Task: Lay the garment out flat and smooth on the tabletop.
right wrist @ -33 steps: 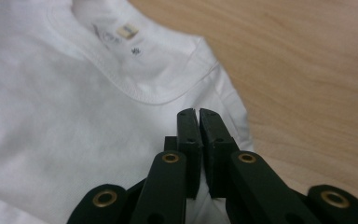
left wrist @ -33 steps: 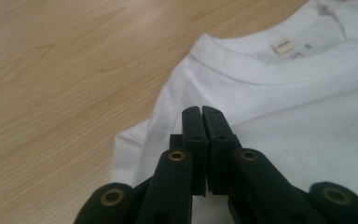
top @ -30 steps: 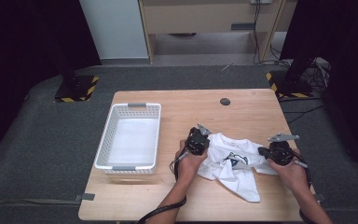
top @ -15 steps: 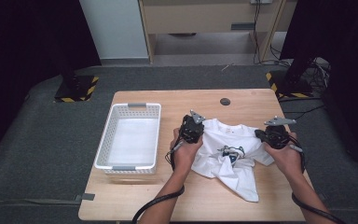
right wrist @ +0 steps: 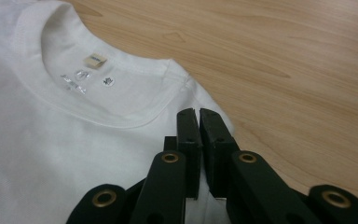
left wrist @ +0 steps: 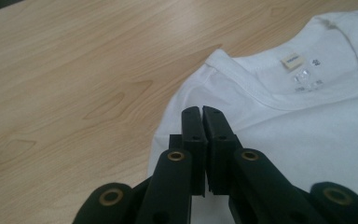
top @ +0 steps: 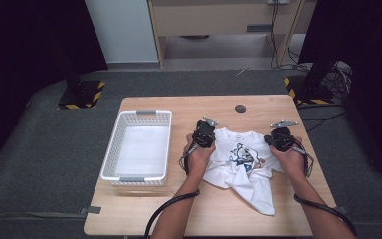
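A white T-shirt (top: 238,167) with a printed figure on its chest lies on the wooden table (top: 179,209), collar toward the far side. My left gripper (top: 204,133) sits at the shirt's left shoulder, its jaws pressed together (left wrist: 201,112) over the fabric (left wrist: 307,130). At the other shoulder my right gripper (top: 280,137) is shut (right wrist: 198,114) on the cloth (right wrist: 51,140) just beside the collar. The neck label (left wrist: 291,61) (right wrist: 94,60) shows inside the collar. The shirt's lower part is bunched and twisted toward the near right.
A white plastic basket (top: 110,149) stands at the table's left, with nothing in it. A small dark round disc (top: 239,108) lies near the far edge. Bare wood stretches beyond the collar and along the near edge.
Both grippers have moved away from the person, drawing the shirt's shoulders farther up the table. The shirt now lies more spread out.
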